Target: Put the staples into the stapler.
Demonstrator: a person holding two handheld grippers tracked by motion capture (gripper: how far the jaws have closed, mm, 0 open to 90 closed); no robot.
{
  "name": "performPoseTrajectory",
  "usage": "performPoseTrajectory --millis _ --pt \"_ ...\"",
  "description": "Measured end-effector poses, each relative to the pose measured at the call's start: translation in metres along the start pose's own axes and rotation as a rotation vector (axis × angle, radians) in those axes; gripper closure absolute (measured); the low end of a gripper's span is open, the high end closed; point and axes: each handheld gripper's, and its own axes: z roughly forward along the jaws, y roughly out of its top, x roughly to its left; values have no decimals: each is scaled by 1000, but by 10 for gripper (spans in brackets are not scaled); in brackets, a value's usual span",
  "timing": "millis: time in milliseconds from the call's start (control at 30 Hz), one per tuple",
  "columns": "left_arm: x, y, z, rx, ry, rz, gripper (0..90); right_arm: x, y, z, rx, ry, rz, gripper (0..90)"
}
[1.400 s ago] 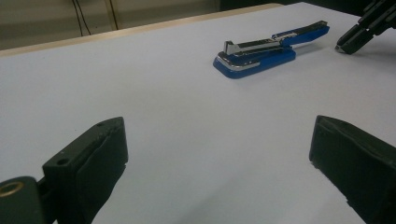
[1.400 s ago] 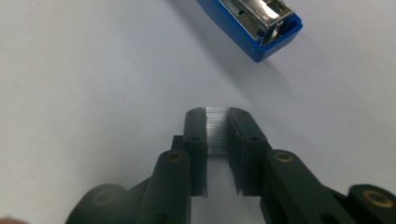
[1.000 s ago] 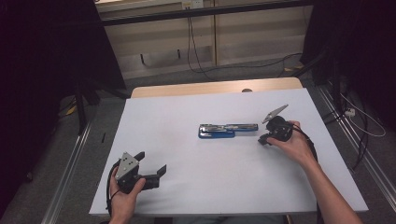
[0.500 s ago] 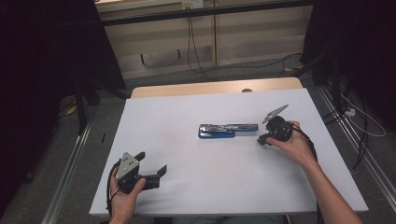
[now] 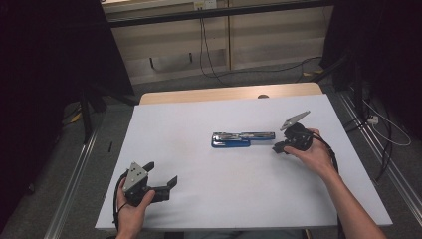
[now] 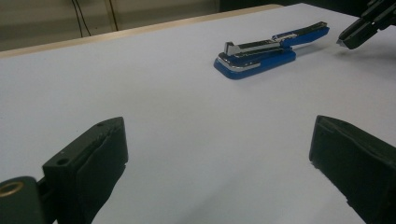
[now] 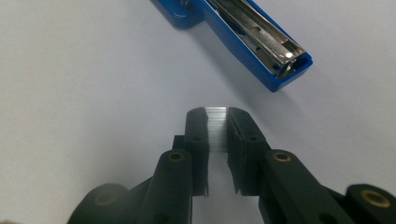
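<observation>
Staple strip (image 7: pixel 217 128) sits clamped between my right gripper's (image 7: pixel 217 122) jaws, just short of the stapler's (image 7: pixel 243 35) open end. The right gripper view gives me that: silver ribbed strip pinched flat on both sides, and the stapler's metal channel lying open and facing up, blue tray end nearest the strip, a small gap of bare sheet between them. The high view can't resolve the strip at all; there I just get the right gripper (image 5: pixel 279 148) low at the stapler's (image 5: pixel 242 139) right end, hand (image 5: pixel 311 154) behind it.

The left gripper view adds the stapler's (image 6: pixel 266 49) side profile: blue base flat on the sheet, top arm swung out and back in line with it, right gripper's tips (image 6: pixel 357 32) just beyond its far end.

Left gripper (image 5: pixel 161 175) is well apart from the stapler, toward the near left, jaws spread wide with nothing between them.

White table sheet (image 5: pixel 199 164) is bare all around the stapler: open room on its left, behind it up to the wooden edge (image 5: pixel 224 94), and in front down to the near edge. Right of the stapler only my right hand occupies space before the sheet's right edge.
</observation>
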Motion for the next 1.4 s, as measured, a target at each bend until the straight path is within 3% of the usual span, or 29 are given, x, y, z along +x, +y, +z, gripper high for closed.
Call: performPoseTrajectory --millis 567,900,1400 --pt "1 0 0 0 4 -8 45 10 8 -3 -59 25 -20 790" --pt "1 0 1 5 3 -7 45 14 14 -9 -139 54 -27 790" --pt "1 0 1 4 9 -9 45 24 24 0 -173 61 -44 790"
